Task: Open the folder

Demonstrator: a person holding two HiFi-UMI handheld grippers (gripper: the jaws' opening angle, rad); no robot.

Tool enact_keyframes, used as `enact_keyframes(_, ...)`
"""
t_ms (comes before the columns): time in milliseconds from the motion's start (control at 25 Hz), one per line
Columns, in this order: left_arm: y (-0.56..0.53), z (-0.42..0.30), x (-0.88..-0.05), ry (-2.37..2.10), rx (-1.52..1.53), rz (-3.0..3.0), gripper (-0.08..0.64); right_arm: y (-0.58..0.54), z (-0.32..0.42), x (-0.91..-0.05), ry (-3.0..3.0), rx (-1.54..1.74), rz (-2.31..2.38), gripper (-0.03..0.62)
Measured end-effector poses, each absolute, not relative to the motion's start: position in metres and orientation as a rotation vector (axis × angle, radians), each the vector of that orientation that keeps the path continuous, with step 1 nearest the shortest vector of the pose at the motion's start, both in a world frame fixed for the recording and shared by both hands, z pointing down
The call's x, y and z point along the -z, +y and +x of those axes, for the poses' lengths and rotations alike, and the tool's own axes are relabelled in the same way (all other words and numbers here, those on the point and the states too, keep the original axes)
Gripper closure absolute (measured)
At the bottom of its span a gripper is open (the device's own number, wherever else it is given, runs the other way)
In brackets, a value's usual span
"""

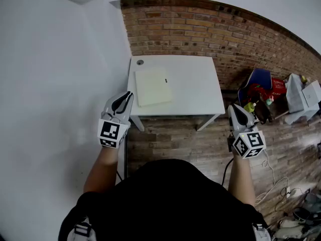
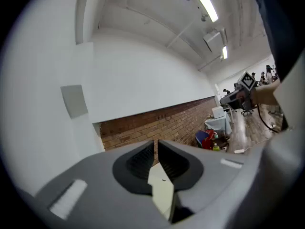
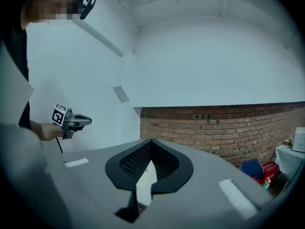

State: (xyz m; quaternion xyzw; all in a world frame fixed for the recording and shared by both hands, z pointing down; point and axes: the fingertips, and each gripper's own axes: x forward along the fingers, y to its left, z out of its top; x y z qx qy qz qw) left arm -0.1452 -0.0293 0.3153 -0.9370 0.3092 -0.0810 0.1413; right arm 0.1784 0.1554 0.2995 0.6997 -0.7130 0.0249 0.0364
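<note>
1. Looking down from the head view: finds the pale yellow folder (image 1: 153, 86) lying flat and shut on the white desk (image 1: 195, 89), toward its far left part, with nothing touching it. Places the left gripper (image 1: 126, 97) just off the desk's near left corner and the right gripper (image 1: 234, 109) just off its near right corner, both held level and short of the folder. Notes a blue bag (image 1: 258, 79) on the floor to the right, well apart from the work.
2. Looking along the left gripper view: shows the jaws drawn almost together, with only a thin slit between them, pinching nothing. Catches the folder (image 2: 162, 194) through the opening below the jaws, well ahead and apart from them. Picks out the right gripper (image 2: 245, 82) off to the side.
3. Looking along the right gripper view: shows the jaws meeting at the tip, pressed together on nothing. Leaves the pale patch below them unsettled, whether desk or folder. Picks out the left gripper (image 3: 71, 120) at the left, in front of the white wall.
4. Judging progress: nothing done yet, cover not lifted. Left to do: reaching the folder, spreading a gripper, catching the cover's free edge, swinging it open, probably while steadying the back with the other gripper.
</note>
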Motion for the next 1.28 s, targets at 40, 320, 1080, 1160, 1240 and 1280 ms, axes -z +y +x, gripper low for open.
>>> enact_keyframes(40,-0.026,-0.142,-0.315,0.899,0.244,-2.704,0.535,0.161,0.182,-0.301,-2.193,-0.087,2.146,0.595)
enact_keyframes(320,-0.006,-0.123,-0.331,0.921,0.307,-2.696,0.535,0.173,0.204,-0.31,-2.23,-0.087,2.12,0.595)
enact_keyframes(1080,0.014,-0.115,-0.342,0.983,0.314,-2.743,0.535,0.172,0.224,-0.324,-2.285,-0.14,2.127,0.595)
enact_keyframes(1160,0.01,-0.12,-0.346,0.999,0.314,-2.751,0.535,0.168,0.212,-0.328,-2.3,-0.146,2.09,0.595)
enact_keyframes(1240,0.006,-0.122,-0.348,1.014,0.308,-2.753,0.535,0.166,0.204,-0.333,-2.305,-0.152,2.064,0.595)
enact_keyframes(1280,0.004,-0.122,-0.349,1.017,0.305,-2.753,0.535,0.166,0.204,-0.336,-2.304,-0.156,2.062,0.595)
